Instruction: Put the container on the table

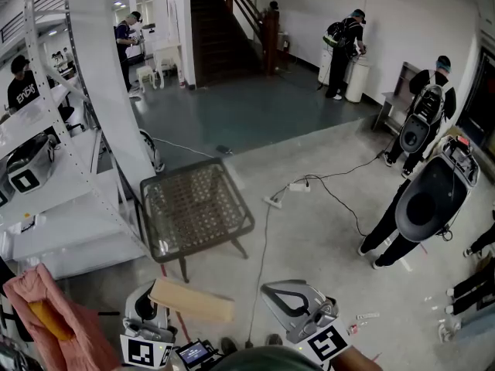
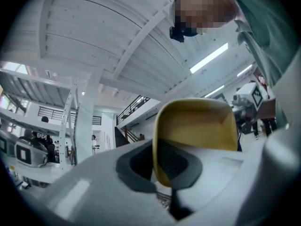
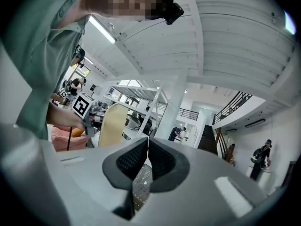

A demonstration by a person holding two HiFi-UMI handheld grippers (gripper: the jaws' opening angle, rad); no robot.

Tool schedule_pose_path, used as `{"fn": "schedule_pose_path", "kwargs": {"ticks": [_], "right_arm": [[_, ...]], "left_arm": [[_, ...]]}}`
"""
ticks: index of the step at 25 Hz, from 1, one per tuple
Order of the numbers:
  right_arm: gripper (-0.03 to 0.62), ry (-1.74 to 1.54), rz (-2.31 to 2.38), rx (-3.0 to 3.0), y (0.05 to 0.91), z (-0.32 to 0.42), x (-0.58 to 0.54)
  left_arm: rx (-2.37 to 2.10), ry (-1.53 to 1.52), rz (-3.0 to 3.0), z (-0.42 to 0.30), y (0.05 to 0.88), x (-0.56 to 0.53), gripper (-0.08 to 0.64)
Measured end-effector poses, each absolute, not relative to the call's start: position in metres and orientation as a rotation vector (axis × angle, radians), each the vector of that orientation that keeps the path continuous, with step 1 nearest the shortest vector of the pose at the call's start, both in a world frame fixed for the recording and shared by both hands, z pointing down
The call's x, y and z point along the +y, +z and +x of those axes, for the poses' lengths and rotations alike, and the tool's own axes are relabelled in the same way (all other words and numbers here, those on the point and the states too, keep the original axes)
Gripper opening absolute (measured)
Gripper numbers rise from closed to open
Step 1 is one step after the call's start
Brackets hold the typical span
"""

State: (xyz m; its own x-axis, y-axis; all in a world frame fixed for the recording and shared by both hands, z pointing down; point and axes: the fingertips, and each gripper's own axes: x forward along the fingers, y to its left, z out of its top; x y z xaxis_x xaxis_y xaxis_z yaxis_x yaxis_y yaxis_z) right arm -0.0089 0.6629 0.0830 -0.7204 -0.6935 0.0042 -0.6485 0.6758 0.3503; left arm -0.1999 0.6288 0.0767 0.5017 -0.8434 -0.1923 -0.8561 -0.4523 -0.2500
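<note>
White rack [image 1: 46, 168] at left, pink cloth [image 1: 58, 308] draped at its near end. White column [image 1: 108, 76] beside it. Power strip [image 1: 276, 201] and black cable [image 1: 340, 199] on the floor. Staircase [image 1: 220, 29] far back. Person [image 1: 344, 49] stands at far wall.

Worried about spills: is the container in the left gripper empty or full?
Empty, it seems: the container, clamped by the left gripper, shows only bare yellowish inner walls.
</note>
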Motion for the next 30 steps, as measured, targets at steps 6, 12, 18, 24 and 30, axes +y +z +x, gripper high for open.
{"fn": "schedule_pose_path", "kwargs": {"ticks": [6, 12, 18, 24, 30], "right_arm": [[0.009, -0.558, 1.114, -2.674, 0.087, -0.009, 0.654], [0.005, -0.602, 1.121, -2.615, 0.094, -0.015, 0.644], [0.005, -0.581, 1.154, -2.587, 0.1, -0.033, 0.633], [0.005, -0.562, 1.198, -2.554, 0.104, -0.06, 0.623], [0.005, -0.546, 1.223, -2.534, 0.105, -0.088, 0.614]], "left_arm": [[1.412, 0.021, -2.432, -0.196, 0.08, 0.621, 0.002], [1.391, -0.035, -2.439, -0.196, 0.088, 0.611, 0.002], [1.363, -0.034, -2.474, -0.21, 0.094, 0.599, 0.001], [1.307, -0.019, -2.522, -0.233, 0.101, 0.582, 0.002], [1.277, 0.039, -2.552, -0.254, 0.102, 0.567, 0.002]]}}
